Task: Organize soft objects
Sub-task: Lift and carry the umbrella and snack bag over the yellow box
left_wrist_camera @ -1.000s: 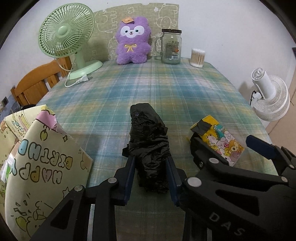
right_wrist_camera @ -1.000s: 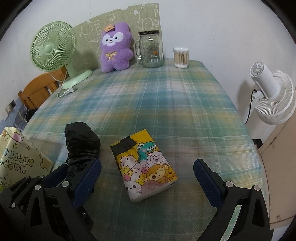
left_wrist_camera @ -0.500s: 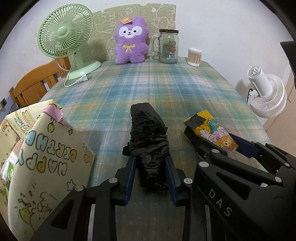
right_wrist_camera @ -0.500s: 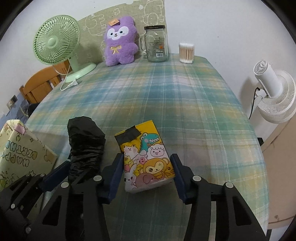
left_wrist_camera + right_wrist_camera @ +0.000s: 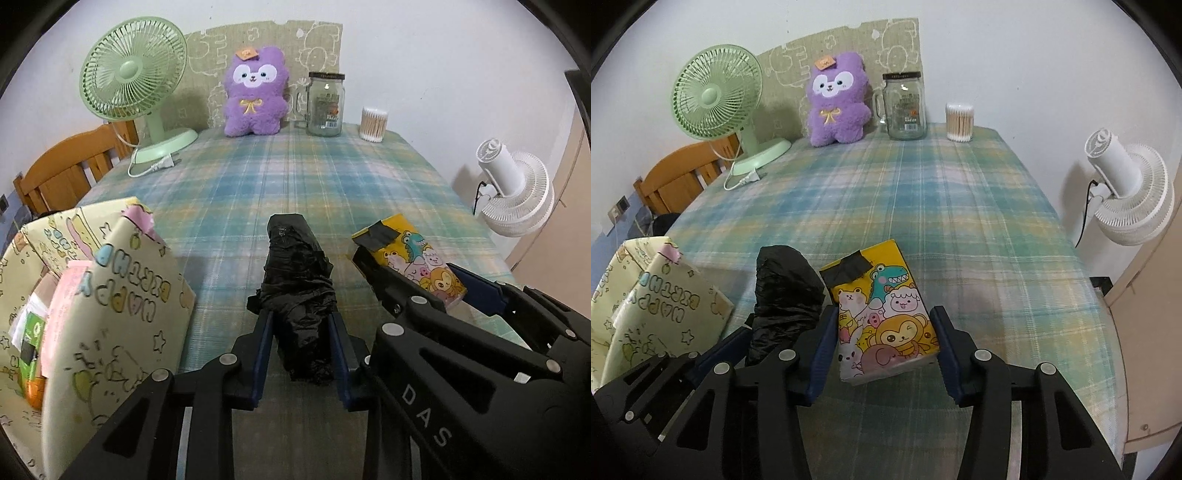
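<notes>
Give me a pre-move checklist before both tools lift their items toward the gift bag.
1. Left tool shut on the black bundle: ok, both fingers press its sides.
2. Right tool shut on the tissue pack: ok, fingers touch both long edges.
3. Tissue pack lifted off the tablecloth: cannot tell.
4. Gift bag mouth open: ok, though pink paper and other items already sit inside.
5. Clearance between the two tools: not ok, they crowd side by side.
6. Path from bundle to bag: ok, only bare cloth lies between.
</notes>
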Action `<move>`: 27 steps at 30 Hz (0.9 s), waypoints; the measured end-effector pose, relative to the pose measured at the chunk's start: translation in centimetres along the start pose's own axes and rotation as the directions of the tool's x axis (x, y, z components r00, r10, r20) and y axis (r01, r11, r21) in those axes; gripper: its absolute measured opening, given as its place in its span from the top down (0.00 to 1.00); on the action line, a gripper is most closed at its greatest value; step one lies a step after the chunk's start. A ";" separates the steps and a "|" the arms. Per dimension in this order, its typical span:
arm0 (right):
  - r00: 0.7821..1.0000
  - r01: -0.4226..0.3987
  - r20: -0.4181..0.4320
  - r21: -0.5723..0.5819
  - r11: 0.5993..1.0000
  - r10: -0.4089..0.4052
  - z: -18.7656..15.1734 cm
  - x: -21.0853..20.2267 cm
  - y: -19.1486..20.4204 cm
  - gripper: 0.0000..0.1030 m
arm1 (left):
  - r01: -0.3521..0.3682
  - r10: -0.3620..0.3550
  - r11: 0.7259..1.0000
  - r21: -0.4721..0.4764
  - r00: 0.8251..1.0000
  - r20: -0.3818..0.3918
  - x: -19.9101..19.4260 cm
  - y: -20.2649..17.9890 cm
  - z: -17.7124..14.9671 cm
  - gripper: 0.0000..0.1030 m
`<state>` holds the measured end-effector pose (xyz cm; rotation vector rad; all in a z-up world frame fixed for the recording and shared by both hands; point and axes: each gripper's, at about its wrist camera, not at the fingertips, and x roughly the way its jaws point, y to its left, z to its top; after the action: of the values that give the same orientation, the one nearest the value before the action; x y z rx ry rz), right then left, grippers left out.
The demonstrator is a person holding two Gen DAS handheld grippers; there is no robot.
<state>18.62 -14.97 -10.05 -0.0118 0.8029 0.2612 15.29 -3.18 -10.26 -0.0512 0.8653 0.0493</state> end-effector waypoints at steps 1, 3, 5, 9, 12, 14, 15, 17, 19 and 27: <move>1.000 0.003 0.006 -0.001 1.000 -0.003 0.0 -0.3 0.0 0.48 | 0.004 -0.004 1.000 0.003 1.000 0.008 -0.3 0.0 0.0 0.72; 1.000 0.006 0.017 0.000 1.000 -0.006 0.0 -0.9 0.1 0.48 | 0.010 -0.010 1.000 0.007 1.000 0.017 -0.8 0.0 0.0 0.72; 1.000 0.004 0.026 0.005 1.000 -0.004 0.0 -1.4 0.2 0.48 | 0.016 -0.017 1.000 0.011 1.000 0.026 -1.4 -0.1 0.0 0.72; 0.999 0.006 0.050 0.012 1.000 -0.006 0.0 -2.7 0.4 0.48 | 0.022 -0.022 1.000 0.016 0.999 0.046 -2.5 -0.1 0.1 0.72; 0.998 0.005 0.067 0.019 1.000 -0.007 0.0 -3.6 0.4 0.48 | 0.024 -0.026 0.999 0.021 0.998 0.060 -3.3 -0.1 0.2 0.72; 0.997 0.007 0.076 0.022 1.000 -0.008 0.0 -4.2 0.5 0.48 | 0.025 -0.027 0.999 0.027 0.997 0.070 -3.8 -0.2 0.2 0.72; 0.997 0.008 0.082 0.024 1.000 -0.010 -0.1 -4.5 0.5 0.48 | 0.026 -0.028 0.999 0.030 0.997 0.074 -4.1 -0.3 0.2 0.72; 0.996 0.009 0.092 0.028 1.000 -0.012 -0.1 -5.1 0.5 0.48 | 0.025 -0.028 0.999 0.035 0.996 0.081 -4.5 -0.4 0.2 0.72; 0.995 0.011 0.101 0.030 0.999 -0.014 -0.1 -5.7 0.5 0.48 | 0.027 -0.030 0.999 0.040 0.995 0.090 -5.1 -0.4 0.2 0.73; 0.988 0.025 0.150 0.067 0.997 -0.035 0.2 -8.8 0.4 0.48 | 0.059 -0.067 0.996 0.063 0.990 0.121 -7.6 -0.8 0.8 0.72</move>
<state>12.86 -16.57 -3.63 0.0561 0.6593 0.2046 11.03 -4.06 -3.93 -0.0198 0.7414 -0.0321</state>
